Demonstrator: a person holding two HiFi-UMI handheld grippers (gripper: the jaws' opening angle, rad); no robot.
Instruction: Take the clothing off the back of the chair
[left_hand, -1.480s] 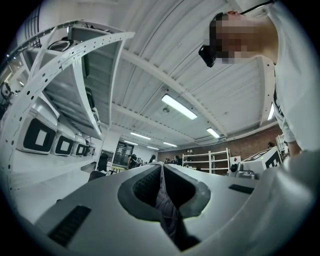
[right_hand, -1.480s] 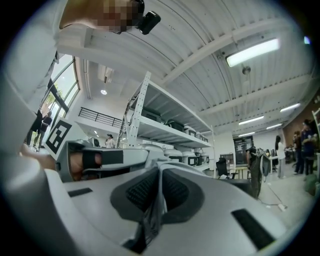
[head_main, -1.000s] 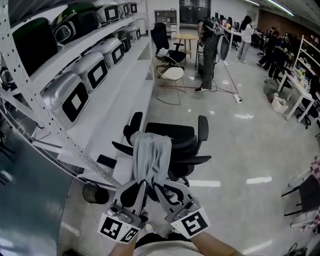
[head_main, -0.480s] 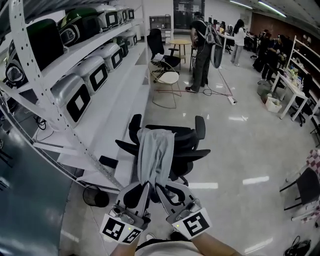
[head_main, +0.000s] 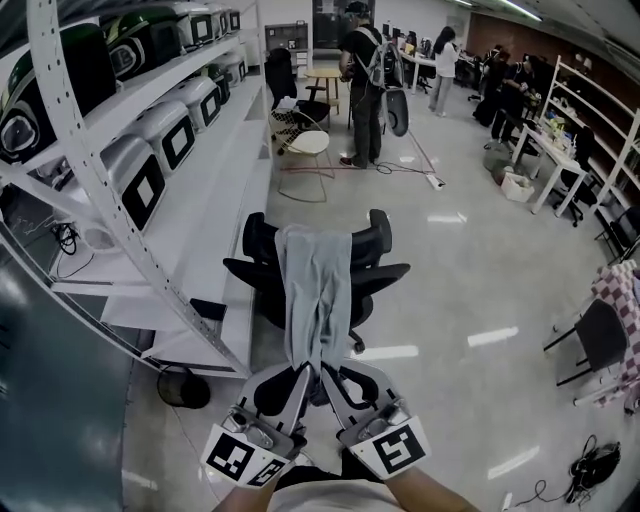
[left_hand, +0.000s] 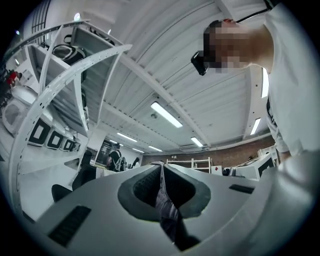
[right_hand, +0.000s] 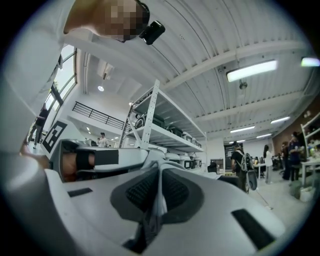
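Pinching near end of garment (head_main: 315, 290) with left gripper (head_main: 303, 372) and right gripper (head_main: 330, 372) side by side, both sets of jaws pressed together on thin fold of cloth. Draping far end over chair (head_main: 378, 268) back, stretching toward grippers. Judging cloth soft, light, limp, likely sagging and dragging. Holding at hem seeming enough.

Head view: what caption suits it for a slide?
Left gripper and right gripper pinch the light grey cloth garment draped over a black office chair.
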